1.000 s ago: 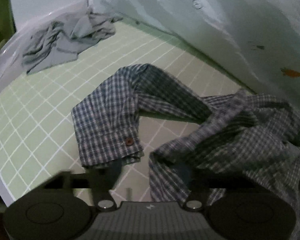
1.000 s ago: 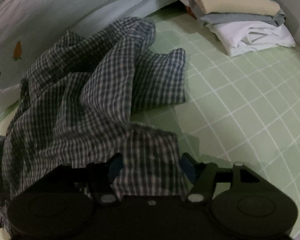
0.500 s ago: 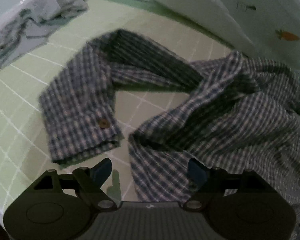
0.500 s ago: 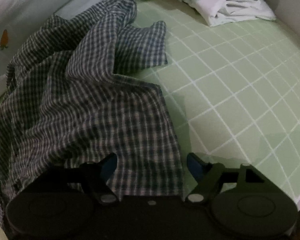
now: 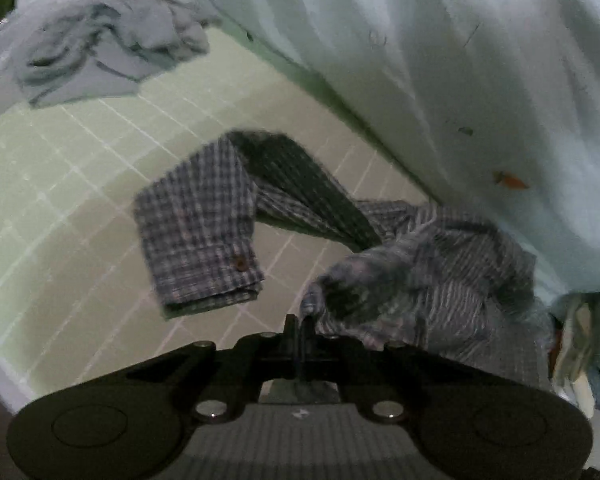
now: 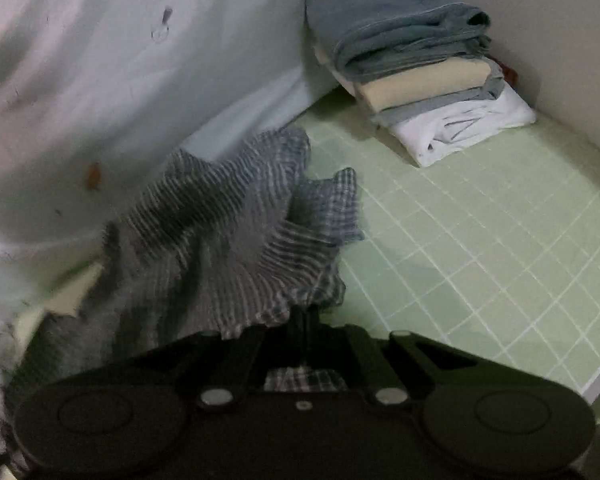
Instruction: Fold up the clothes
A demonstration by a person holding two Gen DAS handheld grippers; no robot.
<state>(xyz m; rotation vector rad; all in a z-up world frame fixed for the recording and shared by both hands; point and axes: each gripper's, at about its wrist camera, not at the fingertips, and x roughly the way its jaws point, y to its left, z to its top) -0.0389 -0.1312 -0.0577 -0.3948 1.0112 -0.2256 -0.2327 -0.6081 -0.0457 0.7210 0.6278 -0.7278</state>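
My left tool (image 5: 300, 322) and right tool (image 6: 305, 314) each pinch the checked shirt (image 5: 420, 280), bunched, blurred, probably part-lifted off the green tabletop (image 5: 80, 200); folded stack (image 6: 420, 68) far right.

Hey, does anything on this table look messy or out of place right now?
Yes. A grey garment lies crumpled in the far corner of the table, unlike the neat folded stack opposite. The checked shirt is bunched and twisted too.
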